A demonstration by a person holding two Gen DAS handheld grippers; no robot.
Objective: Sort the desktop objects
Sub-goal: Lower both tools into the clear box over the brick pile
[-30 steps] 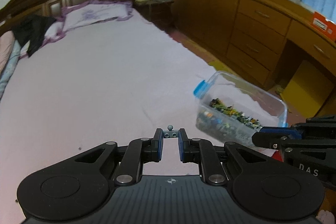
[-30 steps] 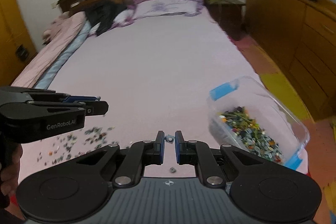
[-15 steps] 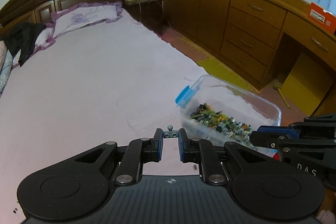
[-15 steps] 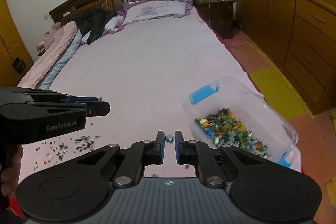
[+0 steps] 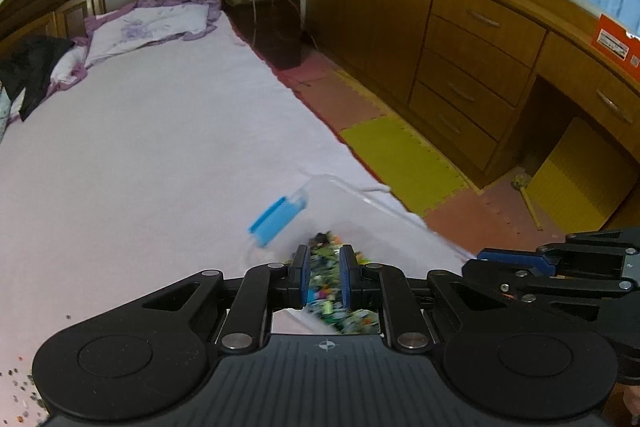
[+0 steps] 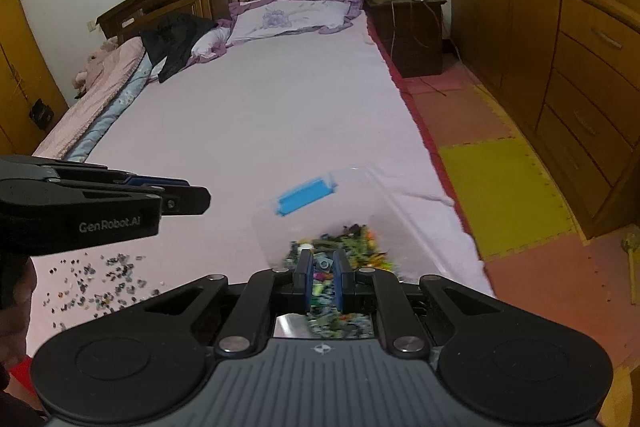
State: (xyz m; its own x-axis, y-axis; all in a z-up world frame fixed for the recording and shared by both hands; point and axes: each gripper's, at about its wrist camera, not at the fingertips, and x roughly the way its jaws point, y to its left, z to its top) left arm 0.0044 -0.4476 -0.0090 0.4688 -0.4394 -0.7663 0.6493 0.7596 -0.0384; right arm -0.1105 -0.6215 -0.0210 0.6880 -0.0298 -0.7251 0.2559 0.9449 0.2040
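Your left gripper (image 5: 325, 259) and your right gripper (image 6: 323, 265) both hang over the clear plastic box (image 6: 360, 187) full of small colourful pieces (image 6: 352, 239); each has its jaws almost together, but the blur hides whether a small piece sits between them. The box, with its blue clip (image 6: 306, 197), sits on the pink bed sheet (image 6: 260, 115) near the bed's right edge. More loose pieces (image 6: 100, 279) lie scattered on the sheet to the left, and a pillow (image 6: 292, 15) lies at the far headboard.
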